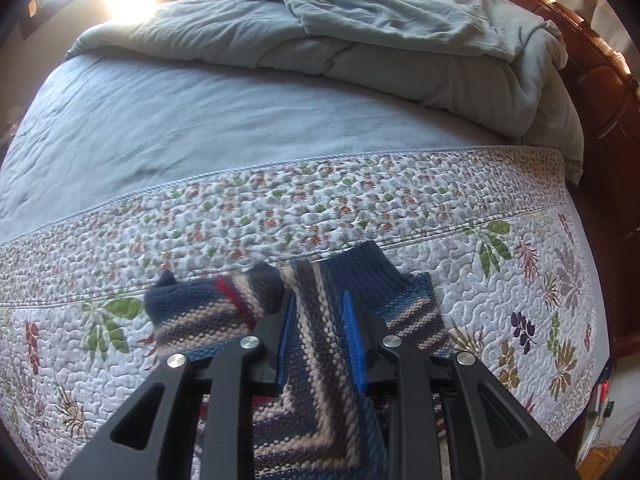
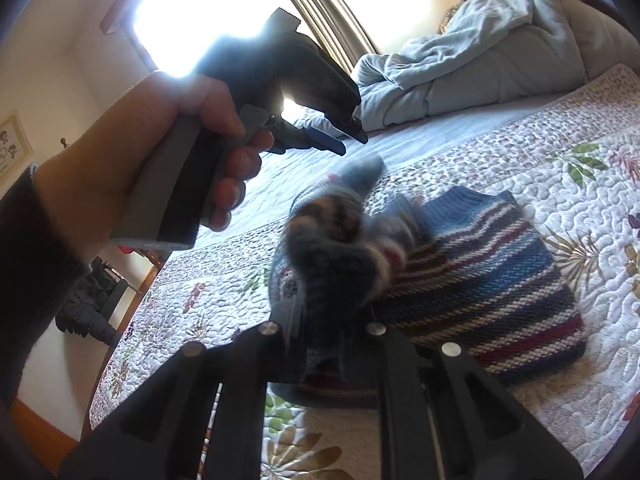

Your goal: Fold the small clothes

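though bunched, sweater (image 1: pixel 320 344) between fingers (image 1: pixel 354 336)

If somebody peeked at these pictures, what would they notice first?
Probably the striped sweater, lying on the flowery quilt at the near end of the bed. The right tongs are pinching a blurry bunch of it. The left tongs, held in a hand, hang above it, and a rumpled grey blanket is heaped at the far end.

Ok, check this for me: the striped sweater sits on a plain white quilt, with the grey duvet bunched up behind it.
Not plain: the quilt is printed with leaves and flowers, as the left wrist view shows. The striped sweater does sit on it, grey duvet bunched behind.
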